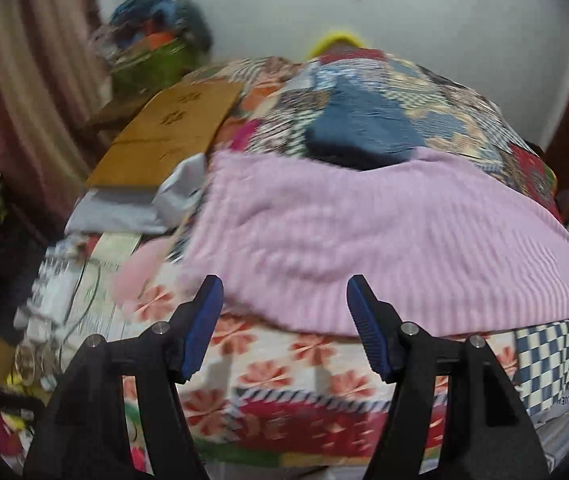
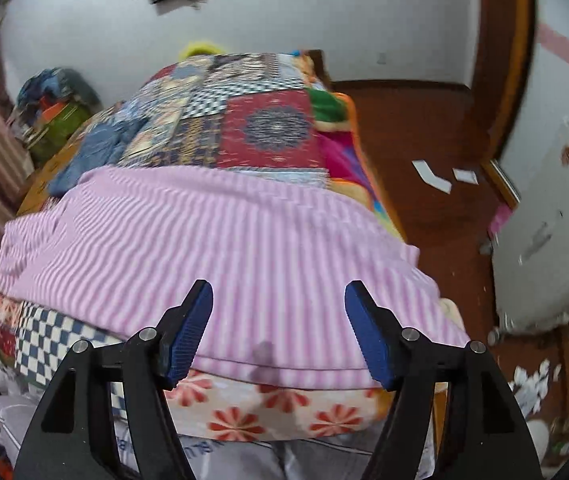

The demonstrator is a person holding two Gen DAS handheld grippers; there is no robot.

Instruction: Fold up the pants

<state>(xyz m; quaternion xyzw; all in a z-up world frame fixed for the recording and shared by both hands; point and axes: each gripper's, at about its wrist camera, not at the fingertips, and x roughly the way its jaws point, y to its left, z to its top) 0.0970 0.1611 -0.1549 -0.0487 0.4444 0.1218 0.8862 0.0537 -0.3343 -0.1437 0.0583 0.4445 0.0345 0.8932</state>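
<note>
Pink-and-white striped pants (image 1: 364,236) (image 2: 220,248) lie spread across a patchwork quilt (image 1: 404,92) (image 2: 268,120) on the bed. In the left wrist view my left gripper (image 1: 282,294) hovers above the near edge of the pants, its blue pads wide apart with nothing between them. My right gripper (image 2: 278,298) stands open over the near hem in the right wrist view, and its pads hold nothing. A folded blue garment (image 1: 360,124) (image 2: 96,148) rests on the quilt behind the pants.
A cardboard sheet (image 1: 168,132) and a grey cloth (image 1: 124,208) lie at the bed's left side, with a heap of bags (image 1: 156,36) in the corner. To the right are a red floor (image 2: 436,152), paper scraps (image 2: 432,176) and a white cabinet (image 2: 552,232).
</note>
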